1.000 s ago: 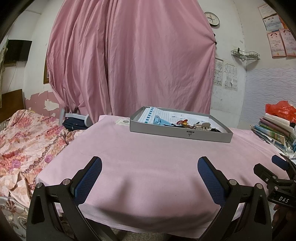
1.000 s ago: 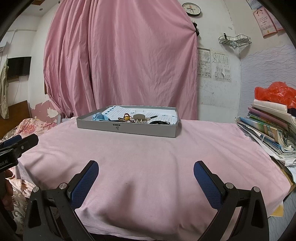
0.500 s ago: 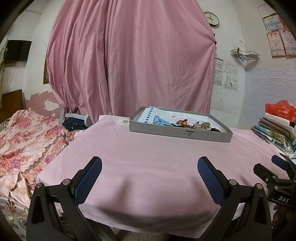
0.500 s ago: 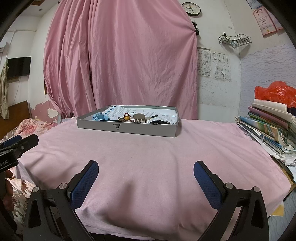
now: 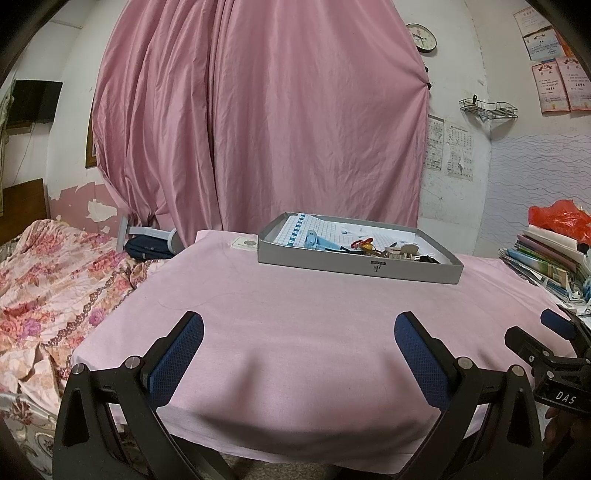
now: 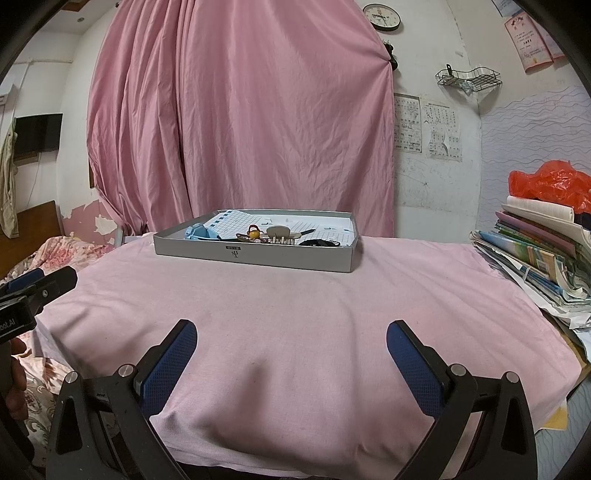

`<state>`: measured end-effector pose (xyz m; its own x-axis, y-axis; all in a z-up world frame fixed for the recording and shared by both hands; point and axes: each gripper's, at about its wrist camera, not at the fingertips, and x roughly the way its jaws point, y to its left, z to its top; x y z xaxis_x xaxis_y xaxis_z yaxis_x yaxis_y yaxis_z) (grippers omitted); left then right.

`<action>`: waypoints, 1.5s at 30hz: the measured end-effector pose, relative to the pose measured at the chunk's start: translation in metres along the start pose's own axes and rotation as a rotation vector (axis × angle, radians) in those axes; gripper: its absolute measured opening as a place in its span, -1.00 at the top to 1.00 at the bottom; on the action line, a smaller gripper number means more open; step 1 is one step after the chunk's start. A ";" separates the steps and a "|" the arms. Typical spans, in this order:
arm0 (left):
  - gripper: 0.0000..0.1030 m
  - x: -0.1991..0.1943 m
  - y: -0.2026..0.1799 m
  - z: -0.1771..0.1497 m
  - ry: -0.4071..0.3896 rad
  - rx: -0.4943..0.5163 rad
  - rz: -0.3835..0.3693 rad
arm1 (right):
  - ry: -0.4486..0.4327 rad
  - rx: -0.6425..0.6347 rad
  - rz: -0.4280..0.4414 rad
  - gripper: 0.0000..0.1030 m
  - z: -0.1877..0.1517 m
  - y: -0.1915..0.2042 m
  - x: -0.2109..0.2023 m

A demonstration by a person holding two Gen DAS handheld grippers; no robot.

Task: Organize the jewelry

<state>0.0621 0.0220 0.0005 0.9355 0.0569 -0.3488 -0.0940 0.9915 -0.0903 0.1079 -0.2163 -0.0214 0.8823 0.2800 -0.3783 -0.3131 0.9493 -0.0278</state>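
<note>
Now both claws hover level at the near edge of the pink surface (image 6: 295, 295), left claw (image 5: 298, 332) and right claw (image 6: 291, 339) each spread wide and empty. Well ahead of them, nothing between, one grey tray (image 6: 255, 256) holds the jewelry (image 6: 266, 234); one book stack (image 6: 535, 251) lies right of the right claw

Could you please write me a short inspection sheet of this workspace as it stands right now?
Surface: table under pink cloth, wrinkled.
Job's things: shallow grey cardboard tray at far side, holding hair accessories, a beige claw clip among them.
Clutter: stack of books and papers at right edge, red plastic bag on top.
Grippers: left gripper and right gripper open, empty, near table's front edge.
Cables: nothing seen.
Surroundings: pink curtain, wall clock, floral bedding.
</note>
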 end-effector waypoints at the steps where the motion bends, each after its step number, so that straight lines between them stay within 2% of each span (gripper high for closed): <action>1: -0.97 0.000 0.000 0.000 0.001 -0.001 0.000 | 0.000 0.000 0.000 -1.00 0.000 0.000 0.000; 28: -0.97 -0.001 -0.002 0.006 0.002 0.005 -0.019 | 0.002 0.004 0.001 -1.00 0.000 0.000 -0.001; 32: -0.97 -0.002 -0.005 0.006 -0.005 0.021 0.002 | 0.001 0.004 0.001 -1.00 0.000 0.000 -0.001; 45: -0.97 0.000 -0.003 0.002 0.001 0.037 -0.002 | 0.003 0.005 0.001 -1.00 -0.001 0.000 -0.001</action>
<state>0.0629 0.0190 0.0023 0.9355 0.0546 -0.3492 -0.0793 0.9952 -0.0569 0.1069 -0.2161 -0.0216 0.8807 0.2808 -0.3816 -0.3127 0.9496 -0.0228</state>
